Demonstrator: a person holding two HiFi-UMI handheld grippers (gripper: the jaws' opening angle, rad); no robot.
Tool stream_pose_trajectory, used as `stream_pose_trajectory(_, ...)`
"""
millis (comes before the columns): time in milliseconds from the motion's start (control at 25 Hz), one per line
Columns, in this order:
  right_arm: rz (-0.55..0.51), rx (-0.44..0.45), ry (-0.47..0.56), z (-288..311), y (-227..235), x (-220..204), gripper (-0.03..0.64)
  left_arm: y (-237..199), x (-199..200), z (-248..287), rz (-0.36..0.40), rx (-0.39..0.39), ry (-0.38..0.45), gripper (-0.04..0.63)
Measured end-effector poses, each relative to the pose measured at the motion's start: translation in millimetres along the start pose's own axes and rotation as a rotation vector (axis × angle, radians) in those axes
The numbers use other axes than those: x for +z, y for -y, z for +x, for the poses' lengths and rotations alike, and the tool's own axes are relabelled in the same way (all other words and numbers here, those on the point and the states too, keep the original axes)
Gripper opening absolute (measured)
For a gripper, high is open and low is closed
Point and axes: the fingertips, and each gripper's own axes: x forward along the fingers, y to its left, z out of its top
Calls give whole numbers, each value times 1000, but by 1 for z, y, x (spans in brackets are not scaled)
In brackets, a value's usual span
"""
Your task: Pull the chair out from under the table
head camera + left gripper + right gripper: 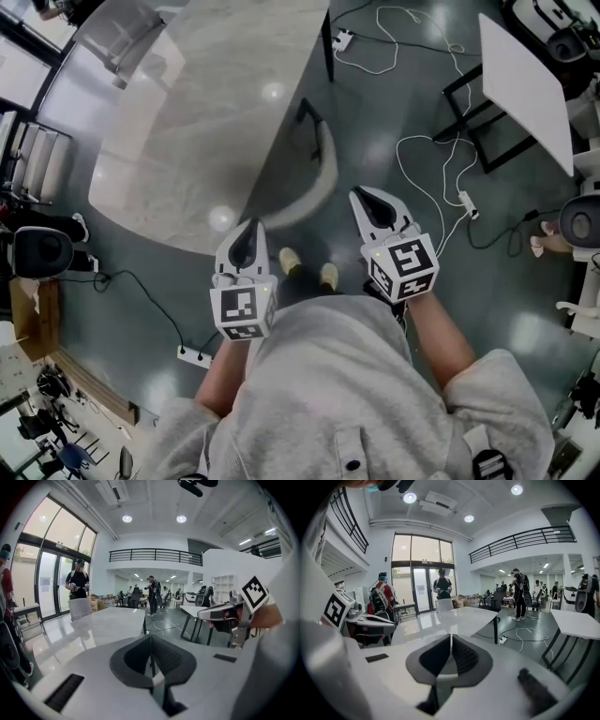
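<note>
In the head view a chair with a curved pale backrest stands tucked against the near right edge of the big marble-look table. My left gripper is shut and empty, just short of the table's rounded near edge, left of the backrest's lower end. The right gripper, also shut and empty, hovers a little right of the backrest without touching it. The left gripper view has its closed jaws aimed over the table top. The right gripper view shows the same of its own. The chair is hidden in both gripper views.
White cables and a power strip lie on the floor to the right, near a second white table. Another power strip lies at the lower left. A pale chair stands at the table's far side. People stand beyond the table.
</note>
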Motion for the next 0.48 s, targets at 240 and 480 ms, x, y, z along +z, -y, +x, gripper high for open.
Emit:
stream_pose_trajectory(240, -103, 33, -76, 33, -7, -11, 28, -19, -23, 18, -8, -43, -60, 15)
stream_pose_trajectory(480, -209, 92, -177, 60, -10, -32, 31, -26, -47, 41, 24, -93, -138, 15)
